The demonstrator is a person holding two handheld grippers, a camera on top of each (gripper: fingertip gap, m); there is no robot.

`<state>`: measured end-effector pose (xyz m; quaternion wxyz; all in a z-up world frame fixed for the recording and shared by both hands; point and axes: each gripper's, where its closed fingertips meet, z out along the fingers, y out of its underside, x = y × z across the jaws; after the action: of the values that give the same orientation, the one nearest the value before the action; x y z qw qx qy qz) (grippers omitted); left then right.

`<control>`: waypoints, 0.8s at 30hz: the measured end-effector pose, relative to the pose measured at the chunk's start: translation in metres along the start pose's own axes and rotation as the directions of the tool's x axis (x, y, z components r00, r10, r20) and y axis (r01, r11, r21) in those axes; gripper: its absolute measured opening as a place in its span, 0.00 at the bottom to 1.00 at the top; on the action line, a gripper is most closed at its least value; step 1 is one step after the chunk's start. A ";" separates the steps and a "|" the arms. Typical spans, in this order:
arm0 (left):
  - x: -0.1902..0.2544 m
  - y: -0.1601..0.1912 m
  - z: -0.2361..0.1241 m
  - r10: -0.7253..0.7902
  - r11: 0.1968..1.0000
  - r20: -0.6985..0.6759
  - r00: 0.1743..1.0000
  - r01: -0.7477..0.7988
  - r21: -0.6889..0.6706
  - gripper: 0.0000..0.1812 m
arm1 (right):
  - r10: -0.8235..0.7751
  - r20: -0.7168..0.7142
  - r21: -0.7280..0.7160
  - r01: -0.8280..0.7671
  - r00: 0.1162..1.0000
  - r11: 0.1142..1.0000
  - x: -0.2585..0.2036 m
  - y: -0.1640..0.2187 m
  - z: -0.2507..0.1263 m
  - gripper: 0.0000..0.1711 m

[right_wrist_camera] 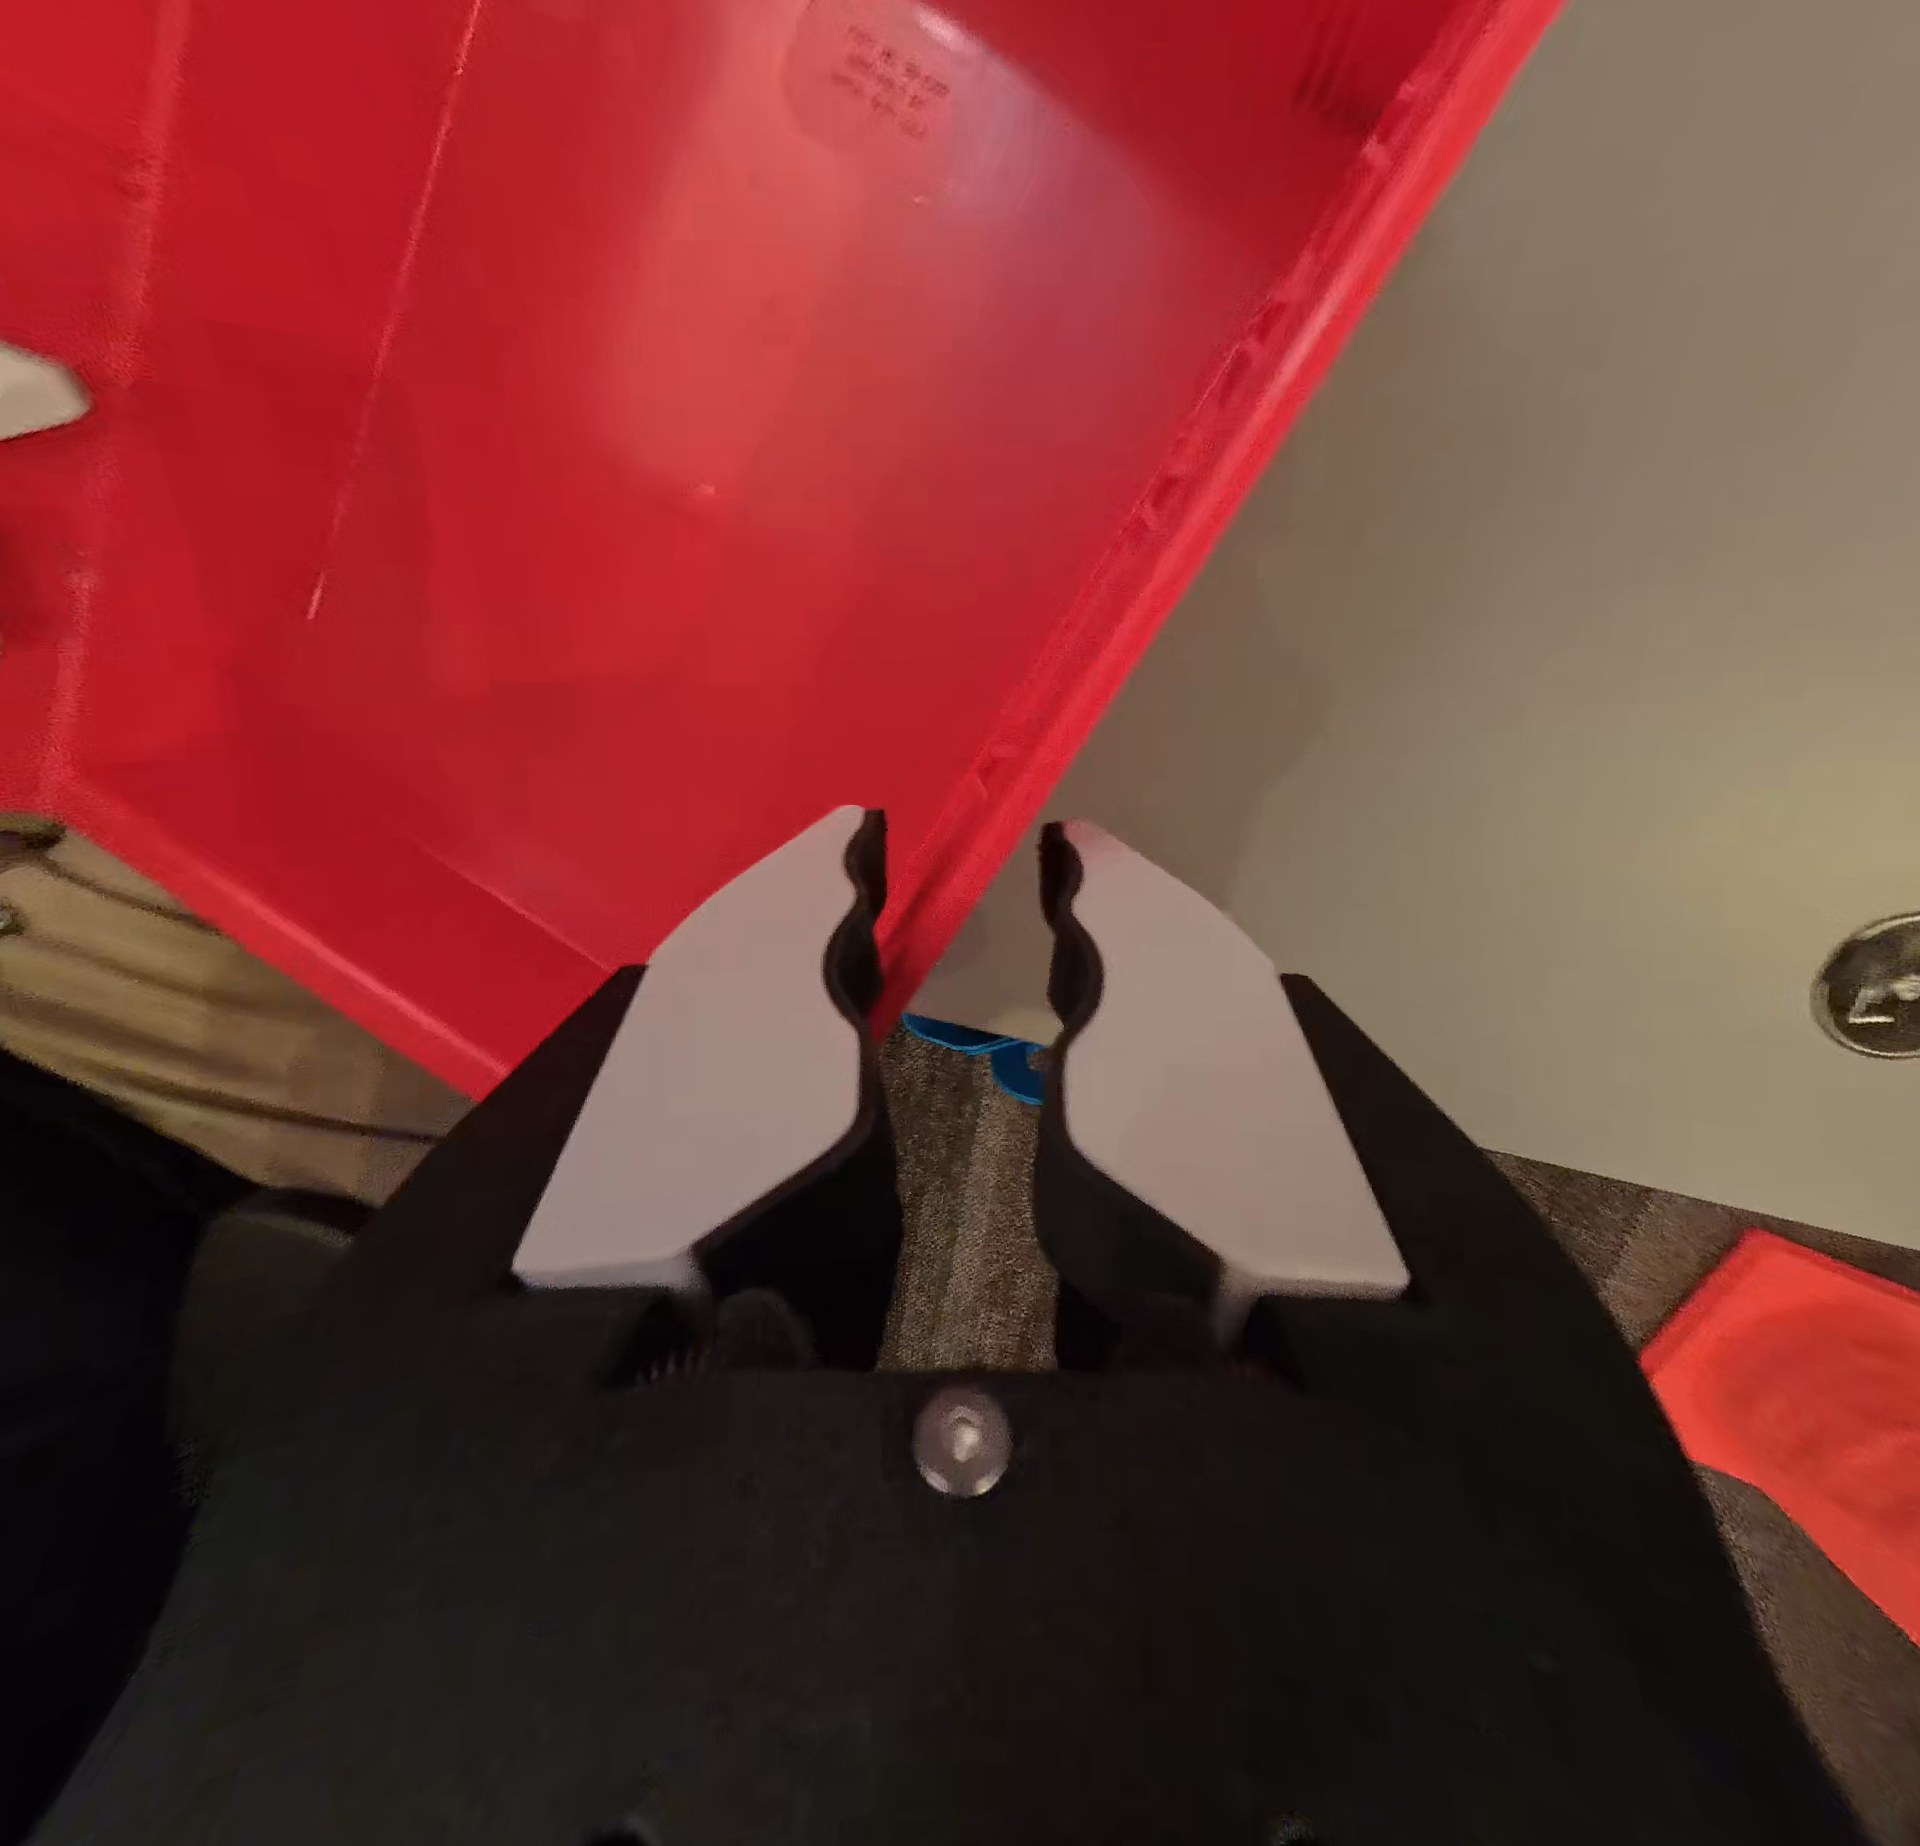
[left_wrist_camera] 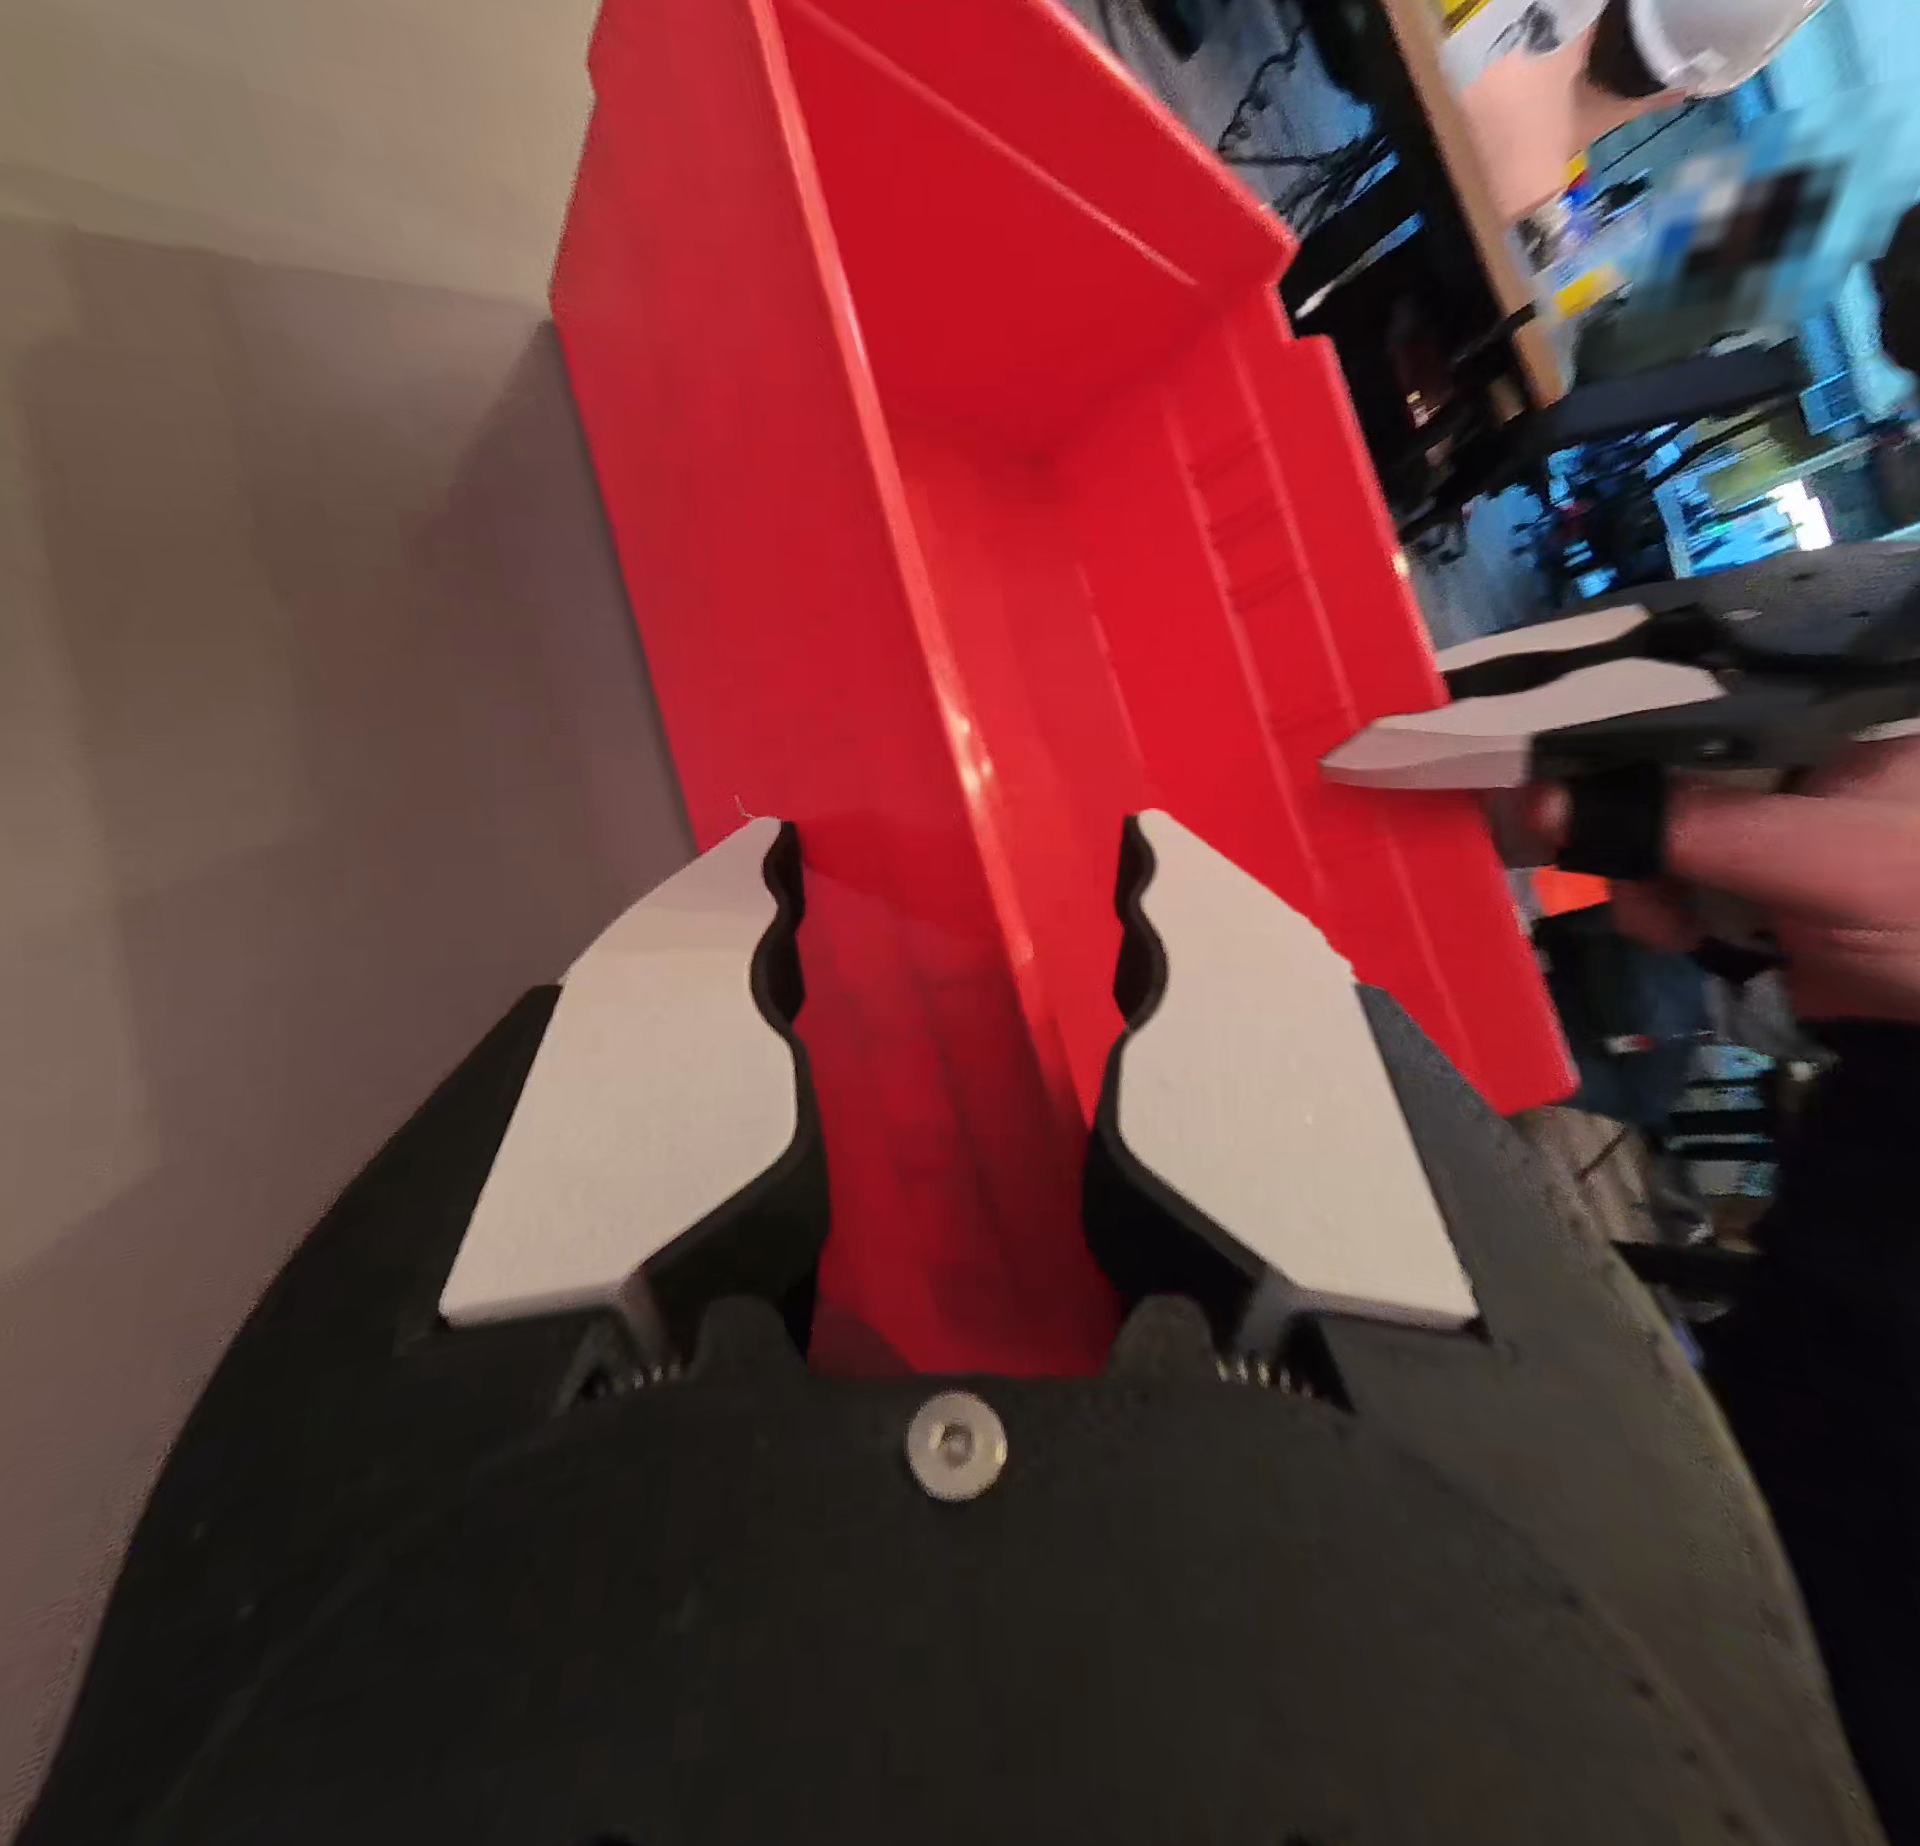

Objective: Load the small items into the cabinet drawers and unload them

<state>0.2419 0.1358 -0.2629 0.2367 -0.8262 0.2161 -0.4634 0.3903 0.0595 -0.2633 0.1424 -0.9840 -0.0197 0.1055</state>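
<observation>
A red plastic drawer [left_wrist_camera: 935,425] is held up in the air, tilted, in front of a beige surface. Its inside looks empty in both views. My left gripper [left_wrist_camera: 956,825] is shut on one end of the drawer, with red plastic filling the gap between its fingers. My right gripper [right_wrist_camera: 961,825] is open and straddles the drawer's side rim [right_wrist_camera: 1226,466]; the rim touches its left pad and stands apart from the right one. The right gripper also shows in the left wrist view [left_wrist_camera: 1382,710] at the drawer's right rim, held by a hand [left_wrist_camera: 1787,882].
A beige surface [right_wrist_camera: 1558,549] with a round metal fitting [right_wrist_camera: 1870,986] stands behind the drawer. A second red drawer [right_wrist_camera: 1787,1401] and a small blue item [right_wrist_camera: 977,1043] lie on grey carpet below. A person in a white hard hat [left_wrist_camera: 1745,9] and shelves are at the far right.
</observation>
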 end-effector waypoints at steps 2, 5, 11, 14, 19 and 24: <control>0.010 0.004 0.005 -0.018 1.000 -0.025 1.000 0.018 -0.011 0.36 | -0.019 -0.061 0.043 0.022 0.998 0.999 0.010 -0.010 -0.001 0.12; 0.027 0.010 0.010 -0.036 0.999 -0.099 0.994 0.032 -0.040 0.40 | -0.071 -0.275 0.084 0.098 0.959 0.992 0.040 -0.025 -0.009 0.06; 0.039 0.011 0.016 -0.027 1.000 -0.134 0.991 0.028 0.008 0.46 | -0.164 -0.405 0.070 0.209 0.899 0.975 0.056 -0.035 -0.013 0.10; 0.048 0.014 0.019 -0.061 0.998 -0.190 0.980 0.064 0.012 0.47 | -0.122 -0.476 0.152 0.218 0.871 0.964 0.066 -0.048 -0.021 0.07; 0.059 0.023 0.022 -0.047 0.999 -0.238 0.970 0.050 0.006 0.46 | -0.099 -0.512 0.207 0.234 0.853 0.950 0.076 -0.059 -0.023 0.09; 0.063 0.020 0.009 0.043 0.999 -0.220 0.975 -0.041 0.016 0.43 | -0.078 -0.494 0.242 0.223 0.866 0.944 0.079 -0.062 -0.027 0.10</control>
<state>0.2766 0.0851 -0.2370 0.2257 -0.7636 0.2557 -0.5482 0.4724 0.1170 -0.2368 0.2939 -0.9429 -0.0455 -0.1502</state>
